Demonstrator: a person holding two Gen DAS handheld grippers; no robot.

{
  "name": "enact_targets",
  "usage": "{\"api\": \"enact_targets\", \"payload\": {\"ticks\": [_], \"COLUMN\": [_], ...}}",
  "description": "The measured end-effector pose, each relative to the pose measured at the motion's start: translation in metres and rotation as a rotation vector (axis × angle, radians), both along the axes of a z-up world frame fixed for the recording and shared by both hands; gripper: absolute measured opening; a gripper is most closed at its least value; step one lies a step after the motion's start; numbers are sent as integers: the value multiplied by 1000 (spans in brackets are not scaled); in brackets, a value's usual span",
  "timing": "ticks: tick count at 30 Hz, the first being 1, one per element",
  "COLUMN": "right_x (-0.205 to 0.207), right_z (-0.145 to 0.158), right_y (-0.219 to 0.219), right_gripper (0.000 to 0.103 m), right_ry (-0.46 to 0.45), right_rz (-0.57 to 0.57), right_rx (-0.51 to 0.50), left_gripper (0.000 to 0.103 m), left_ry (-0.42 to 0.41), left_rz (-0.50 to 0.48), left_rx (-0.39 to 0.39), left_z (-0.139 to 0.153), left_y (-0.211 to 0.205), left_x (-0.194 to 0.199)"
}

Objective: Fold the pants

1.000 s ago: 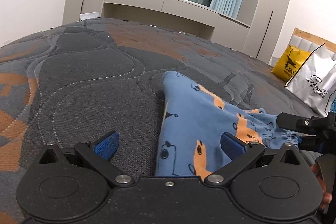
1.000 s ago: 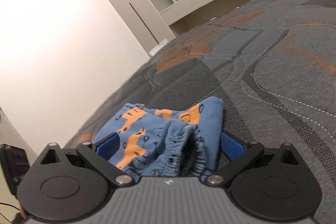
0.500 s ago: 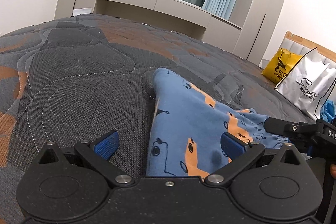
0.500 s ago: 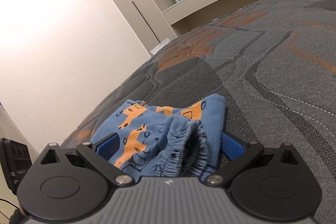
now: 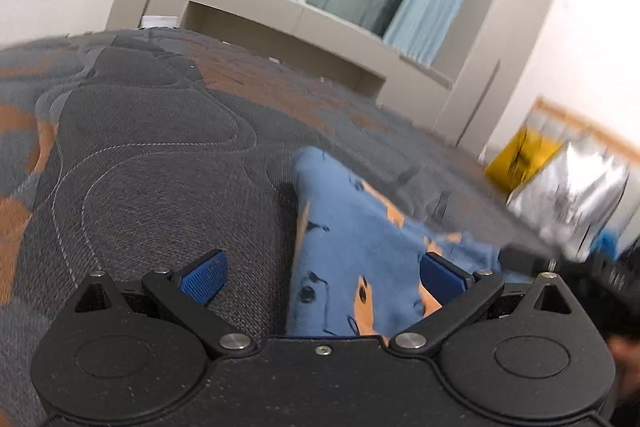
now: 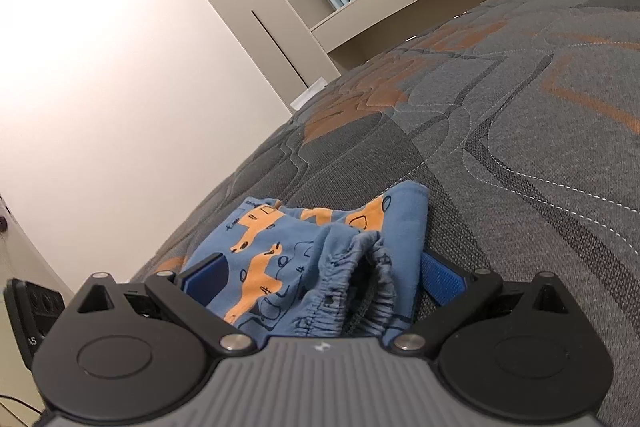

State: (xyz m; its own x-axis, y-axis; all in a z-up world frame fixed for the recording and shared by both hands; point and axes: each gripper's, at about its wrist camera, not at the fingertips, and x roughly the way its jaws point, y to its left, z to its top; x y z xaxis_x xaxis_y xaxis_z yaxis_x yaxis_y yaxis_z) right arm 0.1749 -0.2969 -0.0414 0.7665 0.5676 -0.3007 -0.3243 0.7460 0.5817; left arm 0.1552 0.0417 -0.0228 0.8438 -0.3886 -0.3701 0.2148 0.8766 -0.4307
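Small blue pants with an orange print are lying in a compact, bunched bundle on the grey-and-orange quilted bed; both the left tongs and right tongs are standing apart, straddling the cloth without gripping, and the folding is looking nearly complete, the gathered waistband probably needing tidying.

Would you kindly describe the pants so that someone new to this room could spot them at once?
Start from the big bed with the grey and orange quilted cover that fills most of the room. The pants lie bunched on it, between the pads of the open right claw. They are the only blue cloth there, printed with orange shapes, with a gathered elastic waistband facing the camera.
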Motion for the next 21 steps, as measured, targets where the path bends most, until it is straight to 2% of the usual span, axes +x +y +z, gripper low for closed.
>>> {"api": "enact_targets", "payload": {"ticks": [4, 7, 8, 16, 18, 21], "right_x": [-4, -7, -8, -10, -10, -9], "right_z": [0, -1, -2, -7, -8, -9], "right_y": [-6, -9, -12, -20, -21, -21], "right_gripper": [102, 94, 92, 62, 59, 46], "right_ry": [-9, -16, -14, -1, 5, 17], "right_rz": [-2, -11, -24, -61, -70, -89], "right_rx": [24, 48, 56, 97, 96, 90], "left_gripper": [97, 93, 91, 55, 55, 55], "left_ry": [6, -2, -3, 17, 23, 21], "left_rz": [10, 8, 0, -79, -63, -42], "left_rx": [-169, -205, -206, -162, -131, -76], "left_z": [-8, -10, -11, -13, -11, -10], "left_y": [23, 28, 27, 17, 13, 5], "left_x": [1, 1, 1, 4, 4, 2]}}
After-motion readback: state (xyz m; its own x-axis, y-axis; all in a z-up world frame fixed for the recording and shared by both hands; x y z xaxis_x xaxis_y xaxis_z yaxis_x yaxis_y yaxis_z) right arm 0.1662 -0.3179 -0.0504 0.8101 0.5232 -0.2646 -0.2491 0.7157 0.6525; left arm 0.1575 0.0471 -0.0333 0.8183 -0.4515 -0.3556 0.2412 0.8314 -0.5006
